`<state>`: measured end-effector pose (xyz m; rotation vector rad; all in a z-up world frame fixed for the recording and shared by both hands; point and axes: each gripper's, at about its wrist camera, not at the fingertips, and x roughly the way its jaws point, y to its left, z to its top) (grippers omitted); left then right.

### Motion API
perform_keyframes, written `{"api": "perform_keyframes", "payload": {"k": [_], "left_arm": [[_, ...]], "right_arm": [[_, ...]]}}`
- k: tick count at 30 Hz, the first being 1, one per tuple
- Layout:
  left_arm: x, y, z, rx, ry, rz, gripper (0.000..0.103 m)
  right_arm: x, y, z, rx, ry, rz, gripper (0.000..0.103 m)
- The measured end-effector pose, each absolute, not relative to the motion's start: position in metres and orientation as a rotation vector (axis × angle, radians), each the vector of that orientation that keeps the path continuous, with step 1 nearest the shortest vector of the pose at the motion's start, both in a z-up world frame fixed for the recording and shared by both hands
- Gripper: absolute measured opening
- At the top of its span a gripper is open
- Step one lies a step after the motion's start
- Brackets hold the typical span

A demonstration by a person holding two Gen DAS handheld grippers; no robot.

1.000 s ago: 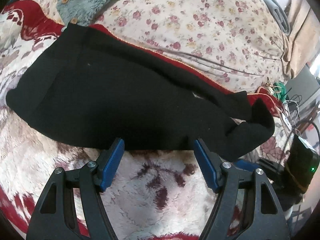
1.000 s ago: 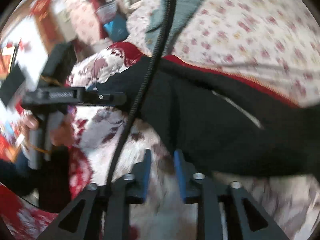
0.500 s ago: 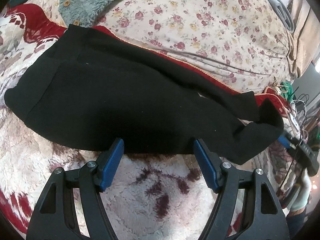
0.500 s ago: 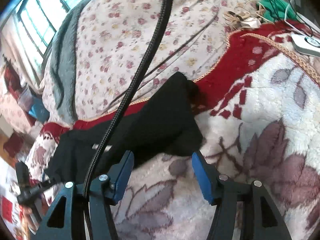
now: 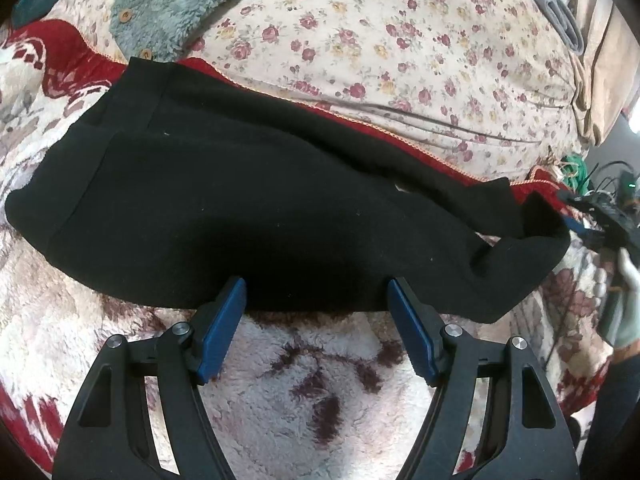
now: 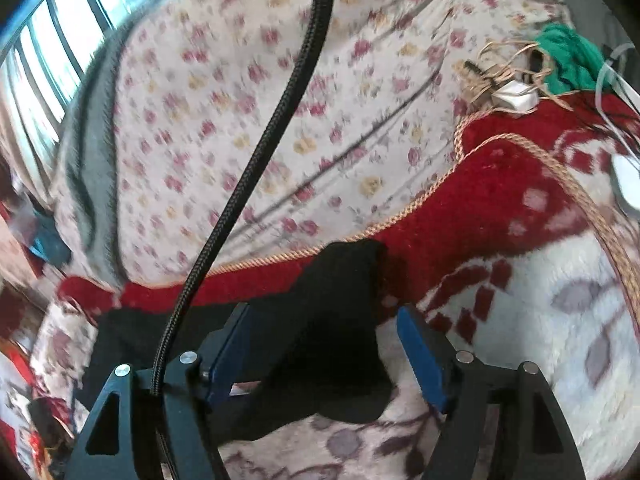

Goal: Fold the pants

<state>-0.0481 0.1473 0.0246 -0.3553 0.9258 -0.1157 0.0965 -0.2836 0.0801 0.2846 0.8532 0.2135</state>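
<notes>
Black pants (image 5: 260,208) on blanket (image 5: 320,400); left gripper (image 5: 316,292) wide open, empty; right gripper (image 6: 320,320) just opening astride leg end, unpressed.

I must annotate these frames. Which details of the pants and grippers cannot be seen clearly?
- Left wrist view: black pants, fold layers lost in dark fabric.
- Left wrist view: right hand-held gripper, small, cut by the edge.
- Right wrist view: pants' waist end behind the cable, blurred.
</notes>
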Motion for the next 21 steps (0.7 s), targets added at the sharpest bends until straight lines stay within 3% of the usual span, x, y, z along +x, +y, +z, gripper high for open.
{"api": "perform_keyframes", "payload": {"k": [1, 3, 4, 7, 16, 21], "left_arm": [[-0.048, 0.148, 0.025, -0.364, 0.927, -0.119, 0.072], [-0.048, 0.150, 0.025, -0.377, 0.928, -0.126, 0.072], [-0.048, 0.150, 0.025, -0.377, 0.928, -0.129, 0.072], [-0.048, 0.149, 0.025, -0.363, 0.929, -0.132, 0.072], [-0.051, 0.155, 0.026, -0.392, 0.926, -0.153, 0.072], [-0.055, 0.169, 0.031, -0.486, 0.892, -0.173, 0.072]], "right_arm": [[0.104, -0.281, 0.074, 0.276, 0.884, 0.224, 0.071], [0.118, -0.277, 0.058, 0.238, 0.959, 0.226, 0.046], [0.120, -0.278, 0.053, 0.231, 0.968, 0.235, 0.028], [0.107, -0.286, 0.041, 0.224, 0.954, 0.268, 0.014], [-0.020, -0.335, 0.040, 0.322, 0.841, 0.224, 0.010], [-0.055, -0.337, 0.005, 0.355, 0.927, 0.134, 0.019]]}}
